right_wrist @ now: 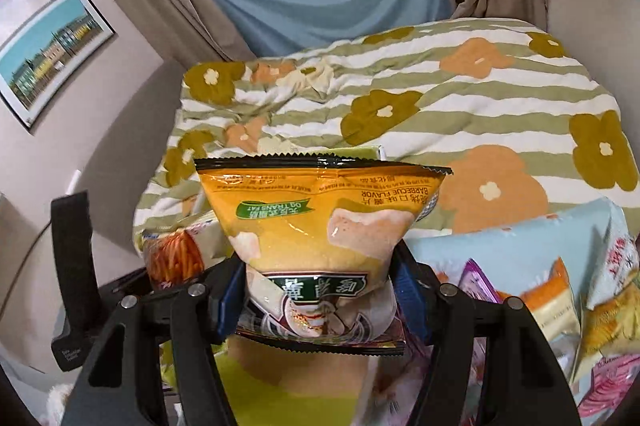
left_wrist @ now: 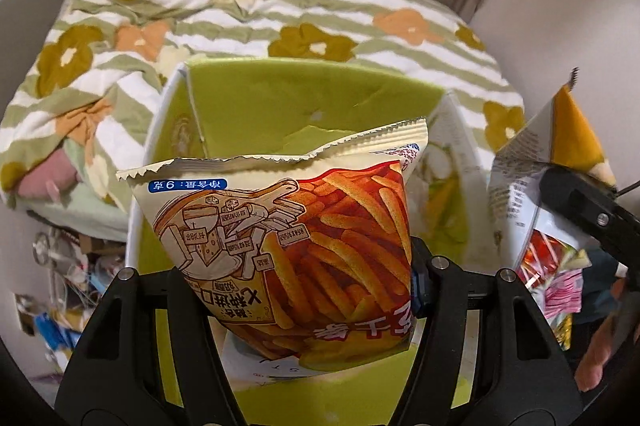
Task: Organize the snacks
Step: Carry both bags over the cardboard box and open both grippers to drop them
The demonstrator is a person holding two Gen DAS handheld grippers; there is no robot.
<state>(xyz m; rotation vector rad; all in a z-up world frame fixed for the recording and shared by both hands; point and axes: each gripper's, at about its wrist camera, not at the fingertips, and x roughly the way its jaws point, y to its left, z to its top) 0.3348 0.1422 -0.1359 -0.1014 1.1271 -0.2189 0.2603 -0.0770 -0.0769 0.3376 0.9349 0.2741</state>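
Above the green box point(left_wrist: 304, 98), which stands on the bed with the flowered quilt point(left_wrist: 120, 38) behind it:

- Left tool point(left_wrist: 316, 290) — clamped on the lower part of a cream bag of fry-shaped sticks point(left_wrist: 296, 222). The bag hangs over the open box, its serrated top edge pointing away from the camera. Not yet inside.
- Right tool point(right_wrist: 316, 298) — clamped on the lower half of a yellow bag of barbecue chips point(right_wrist: 320, 222). It is held up just beside the box's right wall; from the left wrist view the same bag shows at the right edge, outside the box.
- Pile of loose snack packets point(right_wrist: 560, 306) — right of the box, lying on a pale blue bag point(right_wrist: 500, 246); still to be sorted.

Risks, as judged from this state:

- Both bags are puffed and slick, and each is gripped near one end only. A quick swing could let a bag pivot or slide out of the pads, dropping it on the quilt rather than in the box.
- The box wall is thin card with a loose-looking flap at the near-left corner. A bag or tool catching the rim could tip or shove the box, since the quilt gives soft footing.
- The two tools are near each other over one opening — lowering both together may make them collide.
- Tight squeezing may crush the contents.
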